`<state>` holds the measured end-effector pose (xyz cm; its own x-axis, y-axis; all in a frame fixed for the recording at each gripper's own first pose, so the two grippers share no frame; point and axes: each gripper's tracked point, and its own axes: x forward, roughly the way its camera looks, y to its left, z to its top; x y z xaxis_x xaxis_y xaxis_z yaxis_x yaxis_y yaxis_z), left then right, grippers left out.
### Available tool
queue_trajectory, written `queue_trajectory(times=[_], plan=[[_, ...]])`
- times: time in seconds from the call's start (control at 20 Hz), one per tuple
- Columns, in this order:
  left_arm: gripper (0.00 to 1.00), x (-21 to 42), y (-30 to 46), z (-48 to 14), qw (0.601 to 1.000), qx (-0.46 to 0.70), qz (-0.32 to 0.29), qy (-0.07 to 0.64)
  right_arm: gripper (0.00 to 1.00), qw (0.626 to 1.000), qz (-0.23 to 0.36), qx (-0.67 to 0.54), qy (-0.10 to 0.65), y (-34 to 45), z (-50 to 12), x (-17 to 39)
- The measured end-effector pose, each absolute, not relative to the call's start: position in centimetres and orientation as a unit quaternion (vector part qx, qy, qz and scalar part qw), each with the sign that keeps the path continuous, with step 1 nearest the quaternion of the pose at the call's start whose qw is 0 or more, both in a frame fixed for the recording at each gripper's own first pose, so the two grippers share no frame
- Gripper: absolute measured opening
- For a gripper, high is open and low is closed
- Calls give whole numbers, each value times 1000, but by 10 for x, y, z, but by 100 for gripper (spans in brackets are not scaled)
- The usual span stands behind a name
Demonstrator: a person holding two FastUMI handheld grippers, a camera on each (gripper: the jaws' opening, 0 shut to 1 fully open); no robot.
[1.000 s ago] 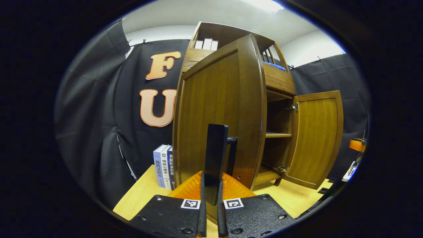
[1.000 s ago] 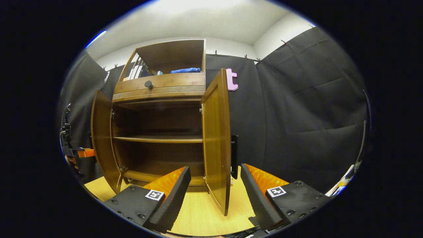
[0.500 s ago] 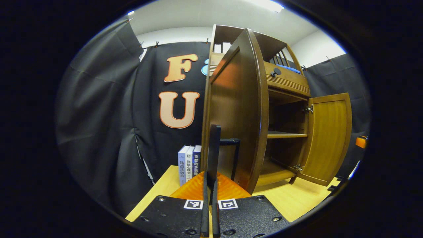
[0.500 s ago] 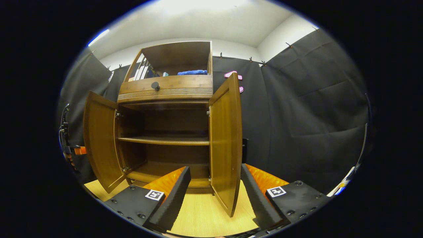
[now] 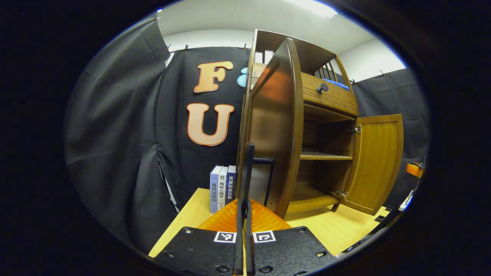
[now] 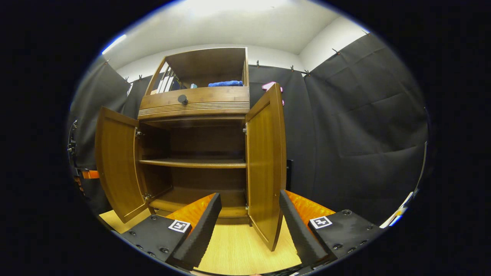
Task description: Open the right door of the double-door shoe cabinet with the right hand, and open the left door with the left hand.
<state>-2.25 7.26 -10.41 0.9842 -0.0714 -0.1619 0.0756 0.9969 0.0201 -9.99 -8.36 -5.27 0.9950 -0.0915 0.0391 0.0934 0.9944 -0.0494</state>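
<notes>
In the left gripper view the left gripper (image 5: 244, 214) has its jaws pressed almost together, with only a thin slit between them. The left door (image 5: 274, 126) rises straight ahead of them, swung wide and seen nearly edge-on. Its dark handle (image 5: 268, 174) stands just above and slightly right of the fingertips; whether the jaws pinch the handle or the door edge cannot be told (the fingers hide the contact). Left of that door, three books (image 5: 222, 188) stand upright on the bench (image 5: 330, 234) against the black cloth.

Farther right in the same view, the cabinet (image 5: 326, 99) shows its inner shelf (image 5: 324, 156), and the right door (image 5: 378, 163) hangs open on its hinges, well apart from the left gripper.

In the right gripper view the right gripper (image 6: 251, 222) has its jaws spread wide, holding nothing. The right door (image 6: 266, 168) stands open between the two fingers and a little beyond them, its lower corner reaching down toward the gap without touching either finger. The left door (image 6: 117, 165) is open at the far side. A round knob (image 6: 182, 99) sits on the drawer front above the doors, and a blue cloth (image 6: 225, 83) lies in the top compartment.
</notes>
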Motion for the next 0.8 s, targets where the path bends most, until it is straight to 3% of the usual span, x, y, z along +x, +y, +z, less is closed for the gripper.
queue_trajectory(times=[0.25,0.3,0.4,0.45,0.5,0.55,0.6,0.65,0.7,0.8], plan=[[0,-54,60,-82,997,20,-37,61,89,999,-41,-22,-14,-83,-56,-102],[7,-58,57,-82,997,12,-36,62,89,999,-40,-23,-12,-83,-57,-103],[0,-67,49,-81,997,0,-38,67,89,999,-37,-24,-7,-82,-60,-105],[8,-70,43,-81,997,-2,-42,70,89,999,-35,-25,-5,-81,-61,-105],[5,-74,40,-78,997,-2,-45,69,89,999,-33,-26,-4,-81,-61,-107],[10,-76,38,-74,997,1,-46,65,89,999,-33,-27,-5,-81,-60,-108],[26,-78,37,-69,997,7,-44,59,89,999,-33,-28,-6,-82,-60,-110],[31,-79,36,-63,998,13,-40,52,89,999,-34,-29,-8,-84,-58,-111],[29,-80,35,-57,998,18,-37,45,89,999,-35,-29,-9,-85,-58,-113],[32,-81,33,-49,999,25,-33,35,89,999,-36,-28,-10,-87,-57,-115]])
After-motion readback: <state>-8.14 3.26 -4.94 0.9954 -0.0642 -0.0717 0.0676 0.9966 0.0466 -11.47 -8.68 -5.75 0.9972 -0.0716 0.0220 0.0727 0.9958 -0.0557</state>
